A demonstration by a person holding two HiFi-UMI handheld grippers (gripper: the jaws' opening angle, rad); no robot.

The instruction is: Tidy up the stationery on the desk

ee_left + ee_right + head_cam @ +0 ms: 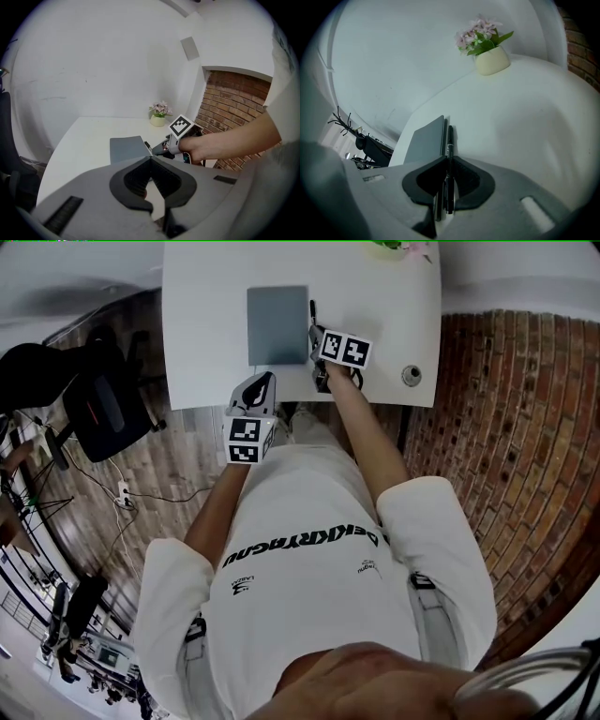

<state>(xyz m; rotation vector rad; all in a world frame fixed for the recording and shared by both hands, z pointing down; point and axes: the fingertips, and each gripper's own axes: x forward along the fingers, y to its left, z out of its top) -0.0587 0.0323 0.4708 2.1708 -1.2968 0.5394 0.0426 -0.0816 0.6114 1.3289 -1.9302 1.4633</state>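
The right gripper (448, 161) was clamped on a black pen (449, 140), its jaws closed along the barrel, so the pen ran straight out ahead of the jaw tips; that grip looked chosen to keep the pen parallel to the grey notebook (424, 143), whose long edge lay just left of the gripper; probably the pen was being lined up beside it on the white worktop (206, 324); whether the pen's far end touched the surface I could not tell; the left gripper (150, 159) hung over the near edge, jaws together on nothing, seemingly held clear of the work; from it, the notebook lay ahead and slightly left, the pen and right gripper ahead to the right.
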